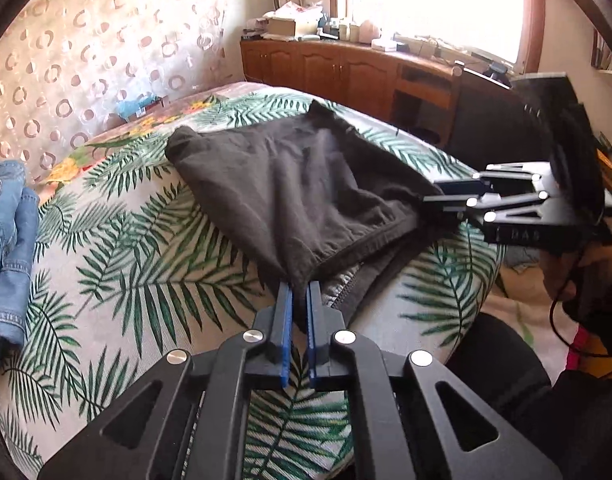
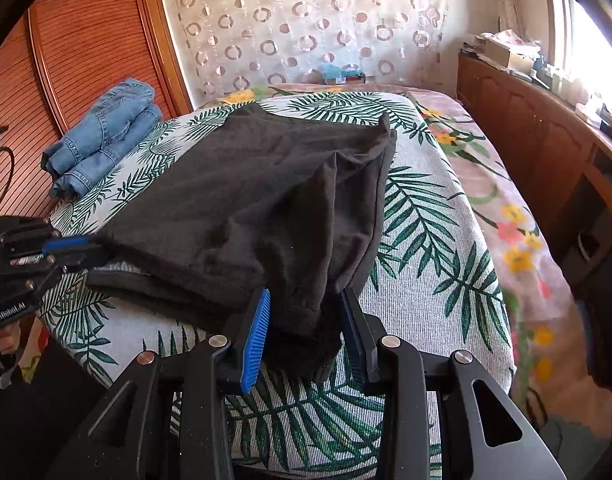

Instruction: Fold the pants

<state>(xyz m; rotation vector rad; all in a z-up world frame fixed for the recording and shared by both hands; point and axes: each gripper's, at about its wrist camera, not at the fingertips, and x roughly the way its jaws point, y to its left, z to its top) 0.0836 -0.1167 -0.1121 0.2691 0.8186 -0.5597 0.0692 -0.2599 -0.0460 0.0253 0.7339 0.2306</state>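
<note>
Dark grey pants lie folded on the palm-leaf bedspread; they also show in the right wrist view. My left gripper is shut on the near corner of the top layer. My right gripper is shut on a bunched corner of the same cloth. Each gripper shows in the other's view: the right one at the pants' right corner, the left one at their left corner. The top layer is held slightly off the layer beneath.
Folded blue jeans lie at the bed's left side, also in the left wrist view. A wooden cabinet with clutter stands under the window. A wooden wardrobe stands left of the bed. A patterned curtain hangs behind.
</note>
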